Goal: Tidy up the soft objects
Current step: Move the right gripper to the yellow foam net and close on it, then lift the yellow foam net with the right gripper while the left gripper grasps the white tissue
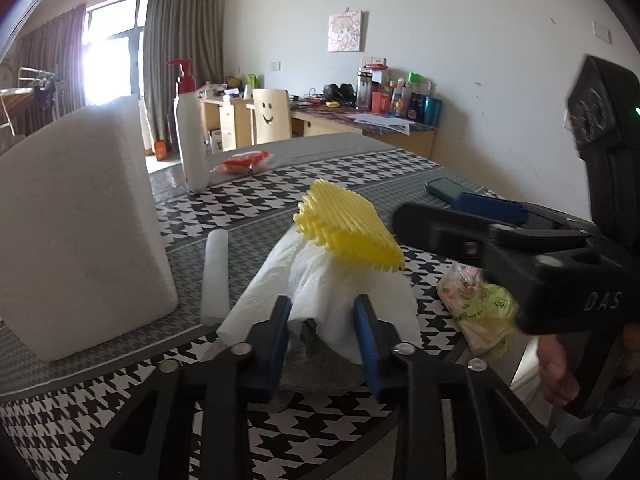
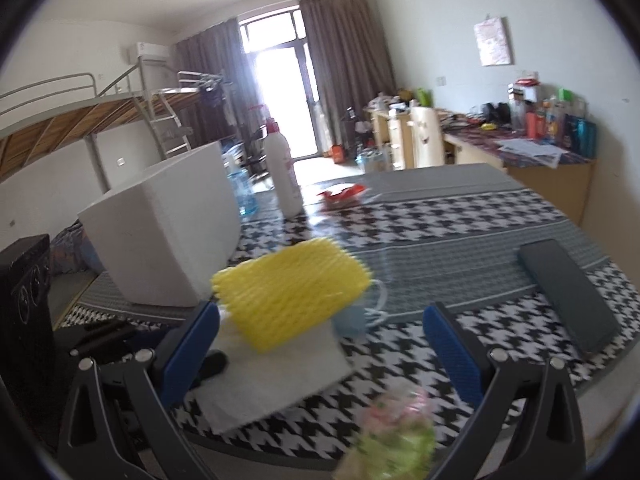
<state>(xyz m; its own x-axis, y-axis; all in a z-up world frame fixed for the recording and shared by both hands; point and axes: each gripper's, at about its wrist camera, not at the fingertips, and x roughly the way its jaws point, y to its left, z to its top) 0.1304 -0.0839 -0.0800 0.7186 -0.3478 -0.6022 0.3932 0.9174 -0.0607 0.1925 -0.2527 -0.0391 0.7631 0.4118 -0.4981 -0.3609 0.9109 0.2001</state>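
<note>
A crumpled white paper towel (image 1: 320, 292) lies on the houndstooth tablecloth (image 1: 248, 204), and a yellow foam net (image 1: 348, 228) rests on top of it. My left gripper (image 1: 324, 320) is shut on the towel's near end, which bunches up between the blue pads. My right gripper (image 1: 428, 208) reaches in from the right, just beyond the net. In the right wrist view the right gripper (image 2: 322, 312) stands open. The yellow net (image 2: 288, 296) and the towel (image 2: 276, 376) lie partly between its fingers, untouched. A blurred green-and-pink packet (image 2: 392, 440) sits below them.
A big white foam block (image 1: 80, 220) stands at the left, with a white foam stick (image 1: 216, 276) beside it. Farther back are a lotion bottle (image 1: 192, 132) and a red packet (image 1: 244, 162). A dark phone (image 1: 448, 188) lies at the right. The green packet (image 1: 480, 308) is near the table's edge.
</note>
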